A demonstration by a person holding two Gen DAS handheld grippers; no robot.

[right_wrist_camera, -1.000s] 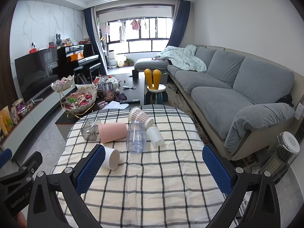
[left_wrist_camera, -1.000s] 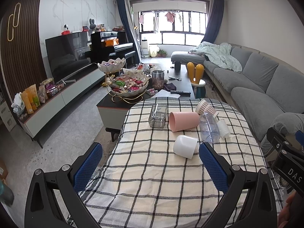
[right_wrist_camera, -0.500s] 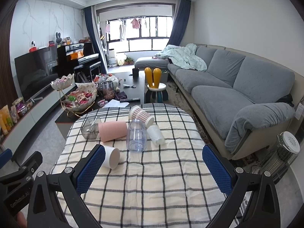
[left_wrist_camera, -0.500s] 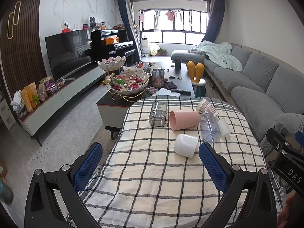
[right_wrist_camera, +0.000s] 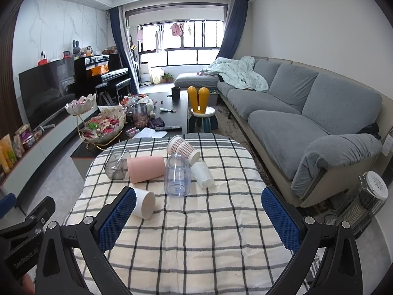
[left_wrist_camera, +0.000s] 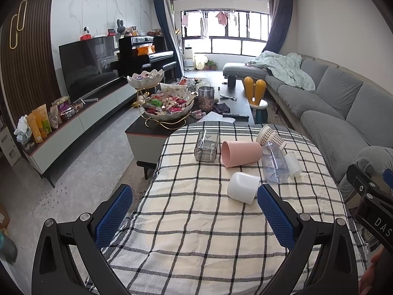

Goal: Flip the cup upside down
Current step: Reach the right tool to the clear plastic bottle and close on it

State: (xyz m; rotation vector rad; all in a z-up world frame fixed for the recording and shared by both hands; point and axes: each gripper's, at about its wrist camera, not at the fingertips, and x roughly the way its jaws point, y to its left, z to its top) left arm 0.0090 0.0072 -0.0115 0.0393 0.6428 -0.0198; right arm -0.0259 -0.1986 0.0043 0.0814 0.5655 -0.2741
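Looking over the checked tablecloth (right_wrist_camera: 196, 233), I've got both grippers hanging above its near end, left gripper (left_wrist_camera: 195, 212) and right gripper (right_wrist_camera: 199, 217) both spread wide with nothing in them. Further back the cups lie tipped over in a cluster: pink cup (left_wrist_camera: 242, 153), clear bottle (right_wrist_camera: 177, 174), white cup (left_wrist_camera: 243, 191) nearest my left gripper.

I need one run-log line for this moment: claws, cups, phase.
phase: approach | left claw: open, empty | right claw: open, empty | white cup: on its side, nearest | pink cup: on its side | flipped: none
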